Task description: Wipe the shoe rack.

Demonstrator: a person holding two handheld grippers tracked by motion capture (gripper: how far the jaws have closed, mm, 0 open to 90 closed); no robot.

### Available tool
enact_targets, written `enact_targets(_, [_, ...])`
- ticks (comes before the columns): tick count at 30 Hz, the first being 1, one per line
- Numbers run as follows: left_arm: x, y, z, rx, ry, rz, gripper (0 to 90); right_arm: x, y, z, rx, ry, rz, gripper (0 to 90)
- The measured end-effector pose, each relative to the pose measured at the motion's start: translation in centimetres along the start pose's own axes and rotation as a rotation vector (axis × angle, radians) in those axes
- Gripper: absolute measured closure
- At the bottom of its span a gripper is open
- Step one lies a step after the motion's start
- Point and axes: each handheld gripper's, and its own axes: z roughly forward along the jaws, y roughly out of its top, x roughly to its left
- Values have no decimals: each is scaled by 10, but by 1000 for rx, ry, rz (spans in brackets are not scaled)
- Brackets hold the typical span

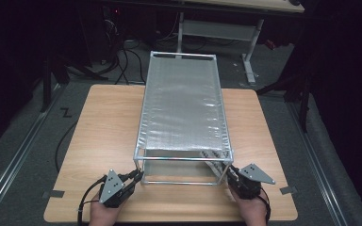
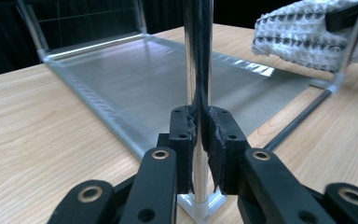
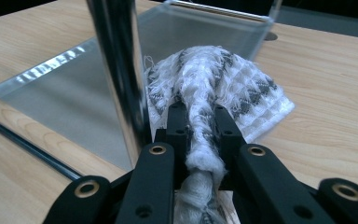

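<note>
Both tongs clamped: left on rack post, right on cloth, at near end of metal rack.

Left gripper, at 7 o'clock on the table, has its jaws pinched on the upright corner post of the metal rack. Right gripper, at 5 o'clock, has its jaws squeezed on a bunched white-grey waffle cloth, just beside the rack's other near post. Rack runs from 6 to 12 o'clock down the table's middle; cloth sits at its near right corner.
</note>
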Motion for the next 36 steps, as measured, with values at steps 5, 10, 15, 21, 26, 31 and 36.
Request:
enact_targets(5, [1, 3, 12, 1, -1, -9, 804, 3, -5, -9, 1, -10, 7, 807])
enact_targets(10, [3, 9, 30, 3, -3, -26, 805, 5, -11, -22, 3, -40, 22, 807])
enact_targets(15, [7, 13, 45, 2, 4, -42, 806, 7, -14, -30, 5, -55, 34, 807])
enact_targets(21, [25, 15, 61, -6, 47, -88, 807, 19, -12, -26, 3, -20, 19, 806])
enact_targets(26, [41, 16, 68, -2, 90, -95, 805, 27, -9, -23, 2, 10, -3, 805])
enact_targets(31, [63, 15, 71, -3, 131, -127, 805, 24, -10, -23, 6, 6, -6, 804])
enact_targets(36, [82, 17, 72, 25, 165, -125, 805, 21, -12, -25, 10, 0, -1, 804])
